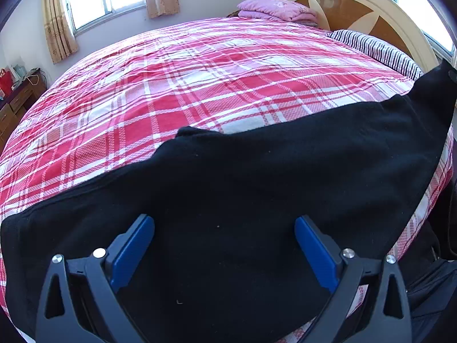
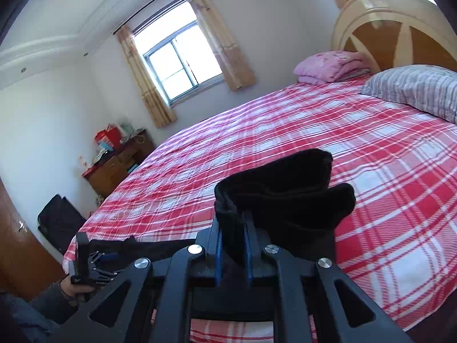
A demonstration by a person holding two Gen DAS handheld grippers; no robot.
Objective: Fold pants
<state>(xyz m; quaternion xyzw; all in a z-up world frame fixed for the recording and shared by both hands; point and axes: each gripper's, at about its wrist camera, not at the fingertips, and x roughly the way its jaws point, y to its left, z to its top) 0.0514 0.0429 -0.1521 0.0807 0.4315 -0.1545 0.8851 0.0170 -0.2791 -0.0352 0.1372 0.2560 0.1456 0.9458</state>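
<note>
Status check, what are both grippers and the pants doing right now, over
Left gripper open, over pants on bed. Right gripper shut on pants end, lifted off bed. Nothing in the way.

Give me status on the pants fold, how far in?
Early. Done: black pants lie spread along the near edge of the plaid bed. In hand: right tongs are shut on one bunched end, lifted off the bed. Left tongs hang open over the fabric, gripping nothing. Left: no finished fold visible; the whole fold remains.
</note>
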